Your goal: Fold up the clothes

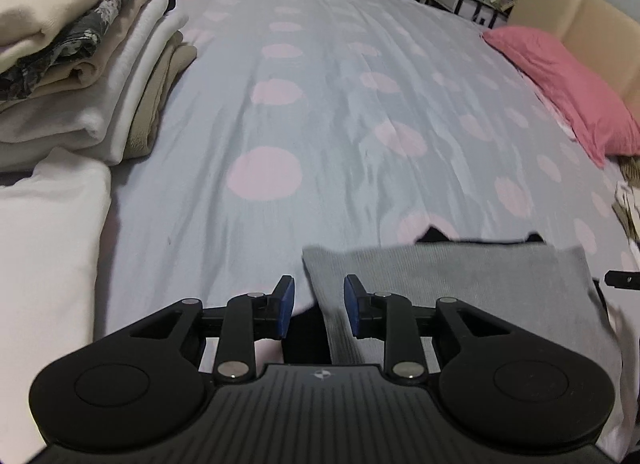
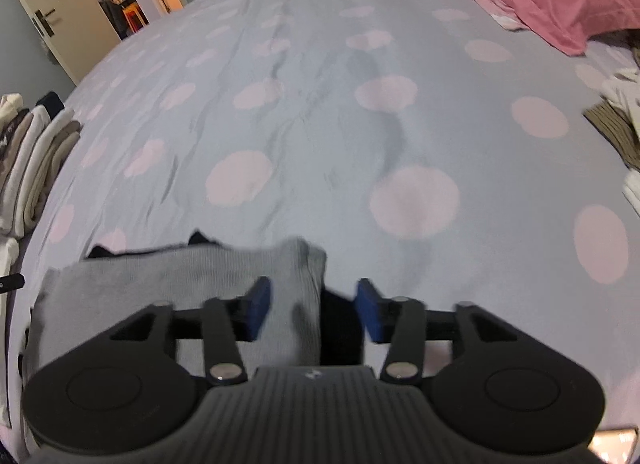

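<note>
A bed (image 1: 320, 76) fills both views, covered by a pale blue-grey duvet with pink dots. At its far right corner lies a pink pillow (image 1: 560, 84) against a beige headboard (image 1: 592, 20). On the left edge of the bed stands a stack of folded clothes (image 1: 80, 64) in cream, white, tan and a dark floral print, with another white folded piece (image 1: 48, 244) lying just in front of it. An open door (image 2: 60, 20) shows in the right wrist view beyond the bed's far left corner.

The grey garment (image 1: 460, 276), ribbed and folded, lies flat on the near edge of the bed, with a black layer peeking out along its far edge and beneath it. The left gripper (image 1: 319, 306) hangs over the garment's left edge, its blue pads apart and pressing on nothing, so it is released. The right gripper (image 2: 313, 310) is over the garment's right edge, its pads spread wider, cloth lying between them but not pinched.
</note>
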`<state>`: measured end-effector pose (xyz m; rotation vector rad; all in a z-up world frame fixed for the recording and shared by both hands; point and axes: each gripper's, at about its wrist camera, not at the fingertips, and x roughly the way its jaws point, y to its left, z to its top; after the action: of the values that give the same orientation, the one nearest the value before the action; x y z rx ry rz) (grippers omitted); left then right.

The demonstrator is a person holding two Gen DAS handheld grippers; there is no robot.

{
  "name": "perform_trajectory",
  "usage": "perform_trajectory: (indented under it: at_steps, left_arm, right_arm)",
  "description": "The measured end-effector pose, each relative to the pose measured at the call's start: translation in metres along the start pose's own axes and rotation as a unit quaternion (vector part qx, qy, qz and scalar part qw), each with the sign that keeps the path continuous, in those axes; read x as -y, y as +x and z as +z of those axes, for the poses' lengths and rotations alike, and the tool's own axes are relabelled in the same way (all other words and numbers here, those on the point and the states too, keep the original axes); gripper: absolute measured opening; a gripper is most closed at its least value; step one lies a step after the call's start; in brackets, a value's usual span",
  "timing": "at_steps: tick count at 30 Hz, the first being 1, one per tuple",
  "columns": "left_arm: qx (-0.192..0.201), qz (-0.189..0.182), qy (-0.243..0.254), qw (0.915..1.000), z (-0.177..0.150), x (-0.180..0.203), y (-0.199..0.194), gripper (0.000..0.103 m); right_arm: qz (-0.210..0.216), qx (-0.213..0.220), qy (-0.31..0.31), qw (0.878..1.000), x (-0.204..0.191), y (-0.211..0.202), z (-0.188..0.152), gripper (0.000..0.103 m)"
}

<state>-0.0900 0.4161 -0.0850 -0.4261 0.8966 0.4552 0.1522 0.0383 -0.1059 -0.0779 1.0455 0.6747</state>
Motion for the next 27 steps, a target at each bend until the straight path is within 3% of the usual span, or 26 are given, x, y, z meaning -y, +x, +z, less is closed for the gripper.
perform_trajectory:
  at_steps: [6,12,15,17,18,23,27]
  left_arm:
    - [-0.021,0.010,0.009,0.9997,-0.031,0.007,-0.009,0.024]
    - [-0.035,0.036,0.029,0.9983,-0.055,0.012,-0.006,0.024]
    - [-0.029,0.036,0.017,0.9988,-0.061,0.009,-0.006,0.024]
    - [-0.027,0.035,0.002,0.9990,-0.063,0.007,-0.007,0.024]
    - [-0.027,0.035,-0.001,0.9990,-0.063,0.006,-0.008,0.024]
    - [-0.011,0.032,-0.011,0.9994,-0.060,0.004,-0.015,0.024]
    - [0.007,0.013,-0.026,0.9995,-0.058,-0.006,-0.022,0.024]
  right_arm:
    - [0.012,-0.029,0.033,0.999,0.010,-0.008,-0.024,0.062]
    - [0.017,-0.046,0.047,0.998,0.018,0.006,-0.041,0.056]
    - [0.014,-0.041,0.047,0.998,0.019,0.013,-0.049,0.054]
    - [0.009,-0.041,0.035,0.998,0.013,0.014,-0.048,0.037]
    - [0.016,-0.043,0.043,0.998,0.012,0.014,-0.047,0.013]
    - [0.040,-0.041,0.071,0.996,0.001,0.004,-0.038,0.010]
    - [0.085,-0.032,0.082,0.993,-0.020,-0.017,-0.026,0.010]
